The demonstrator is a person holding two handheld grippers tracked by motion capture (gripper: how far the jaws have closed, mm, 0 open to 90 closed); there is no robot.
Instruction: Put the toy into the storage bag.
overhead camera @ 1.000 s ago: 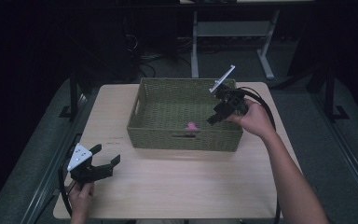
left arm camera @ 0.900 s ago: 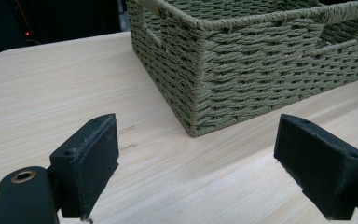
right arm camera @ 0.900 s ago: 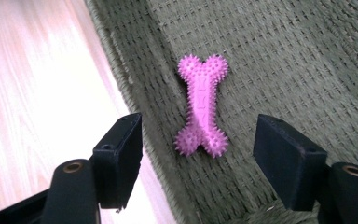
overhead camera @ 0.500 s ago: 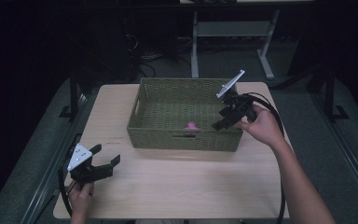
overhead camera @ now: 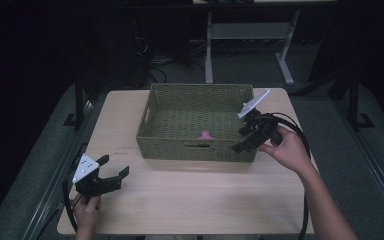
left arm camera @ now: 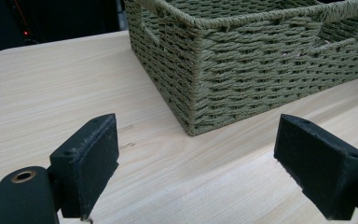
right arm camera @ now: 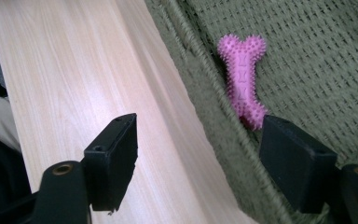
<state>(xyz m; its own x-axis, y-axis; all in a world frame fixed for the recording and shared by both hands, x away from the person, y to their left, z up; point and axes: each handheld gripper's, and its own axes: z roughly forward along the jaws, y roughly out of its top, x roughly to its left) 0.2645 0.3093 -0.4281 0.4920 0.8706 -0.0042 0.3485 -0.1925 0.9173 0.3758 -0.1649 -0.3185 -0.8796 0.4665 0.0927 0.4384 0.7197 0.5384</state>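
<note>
Figure. Release of a toy into a basket, seen from above and along each tool.

Nearest the person, the left hand-held gripper (overhead camera: 111, 172) rests low over the near left of the counter (overhead camera: 190, 195), its jaws spread and empty; in its own view the two black pads (left arm camera: 91, 161) frame bare wood, with a corner of the woven basket (left arm camera: 242, 70) a little beyond them.

Farther off, the right hand-held gripper (overhead camera: 243, 140) is held at the basket's near right corner, over its rim. Its jaws have just been opening and now stand wide with nothing between them. In its own view the near wall of the basket (right arm camera: 214, 135) runs up between the pads, with counter on one side and the basket floor on the other.

The pink spiked rubber bone (right arm camera: 244, 79), a toy of the kind made for dogs, lies flat on the basket floor just beyond the pad (right arm camera: 298, 163) on that side, close against the near wall and touching neither pad; from above it shows as a pink spot (overhead camera: 205, 134).

To finish the step well, judged from this pose: keep the jaws spread, lift clear of the rim before drawing back, and avoid catching the weave or the trailing cable (overhead camera: 295, 125).

No brand, label or legible writing can be made out; faint dark marks on the counter ahead of the left tool are too small to read.
</note>
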